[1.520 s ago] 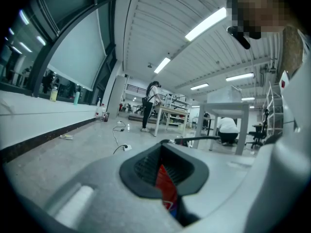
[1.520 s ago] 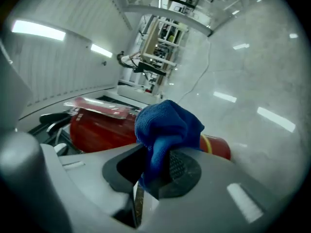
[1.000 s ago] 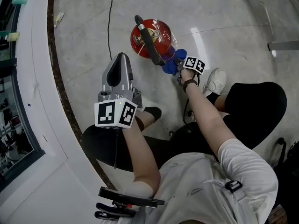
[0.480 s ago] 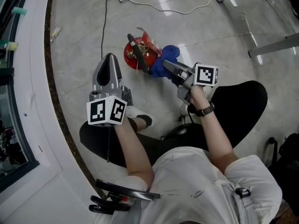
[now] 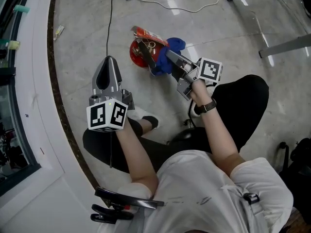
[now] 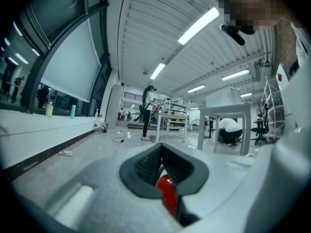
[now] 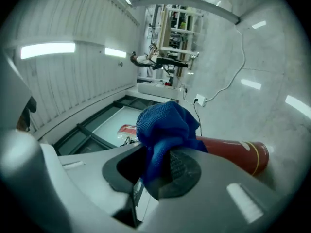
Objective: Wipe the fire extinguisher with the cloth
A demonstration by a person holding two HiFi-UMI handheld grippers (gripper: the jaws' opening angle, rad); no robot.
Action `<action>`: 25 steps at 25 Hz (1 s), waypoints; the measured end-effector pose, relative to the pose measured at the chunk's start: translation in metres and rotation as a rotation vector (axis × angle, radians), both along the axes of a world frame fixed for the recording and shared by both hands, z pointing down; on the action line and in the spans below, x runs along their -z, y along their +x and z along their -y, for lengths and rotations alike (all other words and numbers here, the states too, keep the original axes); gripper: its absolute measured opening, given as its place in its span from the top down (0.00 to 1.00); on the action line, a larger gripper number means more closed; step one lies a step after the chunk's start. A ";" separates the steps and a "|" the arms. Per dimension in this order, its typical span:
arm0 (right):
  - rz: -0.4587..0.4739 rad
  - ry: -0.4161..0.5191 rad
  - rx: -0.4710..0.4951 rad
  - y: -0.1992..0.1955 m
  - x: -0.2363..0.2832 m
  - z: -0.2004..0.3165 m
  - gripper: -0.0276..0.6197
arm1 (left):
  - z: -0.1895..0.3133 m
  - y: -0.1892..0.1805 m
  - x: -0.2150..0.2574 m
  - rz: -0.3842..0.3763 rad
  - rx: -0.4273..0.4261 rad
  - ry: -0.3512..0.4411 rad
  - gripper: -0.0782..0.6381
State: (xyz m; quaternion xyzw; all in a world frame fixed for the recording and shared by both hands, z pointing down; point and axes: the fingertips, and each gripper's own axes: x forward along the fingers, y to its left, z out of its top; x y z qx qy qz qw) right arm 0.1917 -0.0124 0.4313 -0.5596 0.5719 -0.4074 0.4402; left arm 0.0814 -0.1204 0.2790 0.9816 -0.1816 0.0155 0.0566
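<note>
Now, the fire extinguisher (image 5: pixel 135 55): red, down on the grey floor (image 5: pixel 233 42) at twelve o'clock from the crouching person. Whether it stands straight or leans, I can't tell.
Cloth (image 5: pixel 176 45): blue and bunched, pressed against the extinguisher's three o'clock flank and touching the red body, which is where a wipe needs it.
Right gripper (image 5: pixel 170 61): clenched on the cloth. Its own view shows fabric pinched between the pads and billowing out ahead, so the soft wad meets the paint, not the hard jaws.
Left gripper (image 5: pixel 108 69): jaws drawn together on nothing. A sliver of red shows through the slit, but that's the extinguisher beyond, not a grip.
Left gripper's spot: at the extinguisher's eight o'clock, near but apart, nose aimed at it. It looks parked there to steady the cylinder if needed.
Step in hand: by my reading, wiping the upper side of the cylinder, with the cloth in contact.
Progress: can't be judged, since no dirt or sheen difference shows.
Next move calls for: light strokes along the red body, keeping the pinch firm.
Risk: a one-sided push could tip or shove the extinguisher, and the black hose (image 5: pixel 146 55) could snag the loose cloth.
</note>
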 end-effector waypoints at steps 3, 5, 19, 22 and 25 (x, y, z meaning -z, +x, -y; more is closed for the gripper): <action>0.013 -0.134 -0.001 0.000 -0.059 -0.001 0.86 | 0.001 0.000 -0.006 0.008 -0.003 -0.009 0.89; 0.065 -0.224 0.011 -0.006 -0.122 -0.001 0.86 | 0.003 0.001 -0.010 0.015 -0.003 -0.011 0.89; 0.292 -0.647 0.063 -0.018 -0.387 -0.019 0.86 | 0.028 0.011 -0.017 0.094 0.012 -0.037 0.89; 0.250 -0.565 -0.008 0.016 -0.314 -0.026 0.86 | 0.032 0.016 -0.004 0.057 0.025 -0.034 0.89; 0.091 -0.364 -0.040 0.052 -0.177 -0.027 0.86 | 0.028 0.025 0.014 0.020 0.004 -0.018 0.89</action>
